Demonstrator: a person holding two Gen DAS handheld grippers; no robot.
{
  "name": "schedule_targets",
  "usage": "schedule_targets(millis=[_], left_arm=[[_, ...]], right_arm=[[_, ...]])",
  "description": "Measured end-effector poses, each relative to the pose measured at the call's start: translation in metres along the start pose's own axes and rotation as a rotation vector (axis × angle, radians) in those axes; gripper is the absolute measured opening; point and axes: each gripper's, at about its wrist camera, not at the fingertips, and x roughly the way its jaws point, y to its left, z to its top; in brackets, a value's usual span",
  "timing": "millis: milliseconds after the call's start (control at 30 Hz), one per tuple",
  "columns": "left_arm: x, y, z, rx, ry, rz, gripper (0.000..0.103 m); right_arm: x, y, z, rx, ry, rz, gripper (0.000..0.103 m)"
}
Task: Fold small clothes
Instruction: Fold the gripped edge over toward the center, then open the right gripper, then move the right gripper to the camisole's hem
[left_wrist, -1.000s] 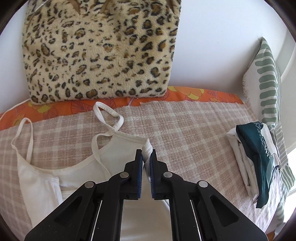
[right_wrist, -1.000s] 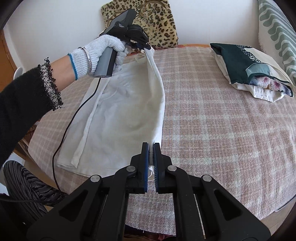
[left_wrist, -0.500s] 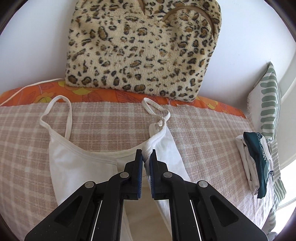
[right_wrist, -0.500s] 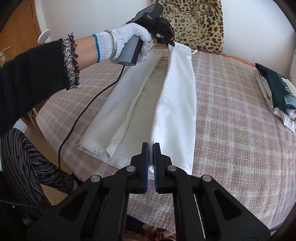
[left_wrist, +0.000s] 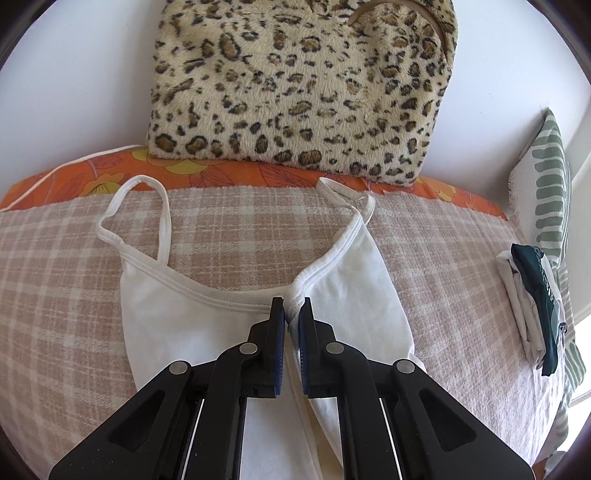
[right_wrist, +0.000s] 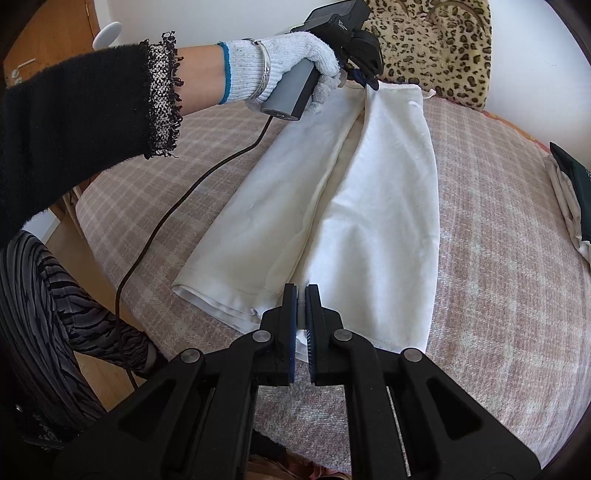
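A white strappy top (left_wrist: 184, 317) (right_wrist: 376, 206) lies lengthwise on the pink plaid cover (left_wrist: 240, 236) (right_wrist: 498, 295). Its right side panel is folded over toward the middle. My left gripper (left_wrist: 291, 304) is shut on the folded edge at the neckline, close to the cloth surface. In the right wrist view the same left gripper (right_wrist: 364, 79) shows at the far end, held by a gloved hand (right_wrist: 295, 55). My right gripper (right_wrist: 301, 291) is shut on the folded edge at the hem, near the front of the bed. Both straps (left_wrist: 136, 206) lie flat toward the wall.
A leopard-print cushion (left_wrist: 295, 85) (right_wrist: 432, 44) leans on the wall behind the top. A pile of folded clothes with a dark green item (left_wrist: 535, 302) (right_wrist: 572, 192) sits at the right, beside a green-patterned pillow (left_wrist: 546, 184). A black cable (right_wrist: 177, 206) trails left.
Both grippers carried the top's right edge leftward over the middle and lowered it. The raised panel now lies nearly flat. The right wrist rolled.
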Motion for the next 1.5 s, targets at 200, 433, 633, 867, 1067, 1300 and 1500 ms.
schedule_targets(millis=[200, 433, 633, 867, 1067, 1300, 1500], left_arm=[[0.013, -0.013, 0.005, 0.056, 0.032, 0.056, 0.007], [-0.008, -0.004, 0.016, 0.064, -0.005, 0.087, 0.031], [-0.04, 0.001, 0.032, 0.088, -0.062, 0.043, 0.032], [-0.018, -0.026, 0.033, 0.126, 0.003, -0.038, 0.032], [0.014, -0.039, 0.029, 0.103, 0.054, -0.088, 0.032], [0.038, -0.05, 0.029, 0.118, 0.086, -0.086, 0.032], [0.054, -0.05, 0.026, 0.12, 0.08, -0.058, 0.028]], right_arm=[[0.012, 0.003, -0.002, -0.019, 0.045, 0.015, 0.006], [-0.003, -0.012, -0.006, 0.027, 0.05, 0.14, 0.015], [-0.039, -0.049, -0.011, 0.142, -0.065, 0.162, 0.04], [-0.03, -0.109, -0.012, 0.409, -0.052, 0.081, 0.04], [-0.014, -0.104, -0.017, 0.414, 0.02, 0.147, 0.04], [0.0, -0.103, -0.022, 0.428, 0.056, 0.192, 0.026], [-0.019, -0.105, -0.026, 0.453, 0.005, 0.286, 0.005]])
